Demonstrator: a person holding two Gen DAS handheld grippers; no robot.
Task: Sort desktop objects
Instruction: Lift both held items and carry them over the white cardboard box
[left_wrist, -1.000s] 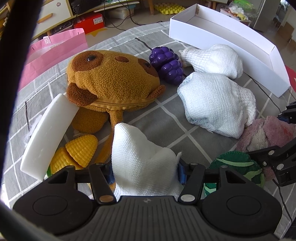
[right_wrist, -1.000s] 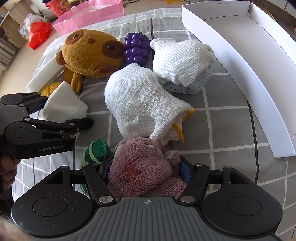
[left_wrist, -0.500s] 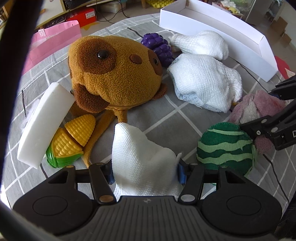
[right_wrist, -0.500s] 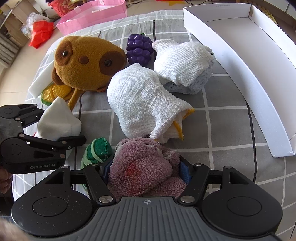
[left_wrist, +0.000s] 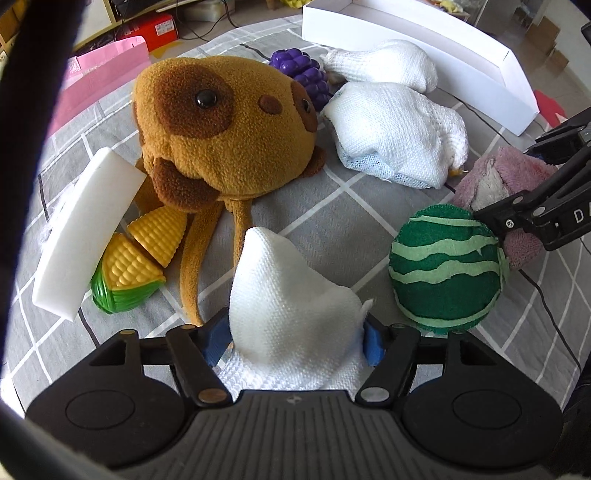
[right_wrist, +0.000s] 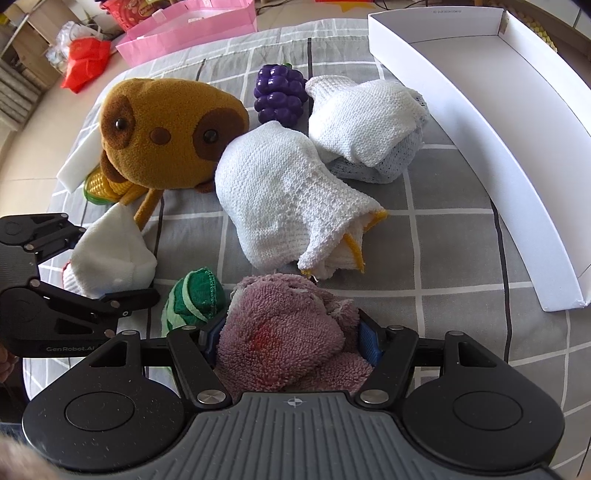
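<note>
My left gripper (left_wrist: 295, 341) is shut on a folded white cloth (left_wrist: 291, 306), held over the checked grey sheet; the cloth also shows in the right wrist view (right_wrist: 110, 258). My right gripper (right_wrist: 290, 341) is shut on a pink fluffy towel (right_wrist: 284, 343), which shows at the right of the left wrist view (left_wrist: 495, 177). A green felt watermelon (left_wrist: 443, 269) lies between the two grippers. A brown plush dog (left_wrist: 221, 133), two white knitted cloths (right_wrist: 280, 192) (right_wrist: 365, 122), purple toy grapes (right_wrist: 280, 92) and a toy corn (left_wrist: 136, 258) lie beyond.
A long white open box (right_wrist: 517, 122) stands along the right edge of the sheet. A white foam block (left_wrist: 85, 232) leans by the corn at the left. A pink bag (right_wrist: 192, 29) stands beyond the far edge.
Both grippers have pulled back and up with their cloths. The plush dog and watermelon now show more fully in the left wrist view.
</note>
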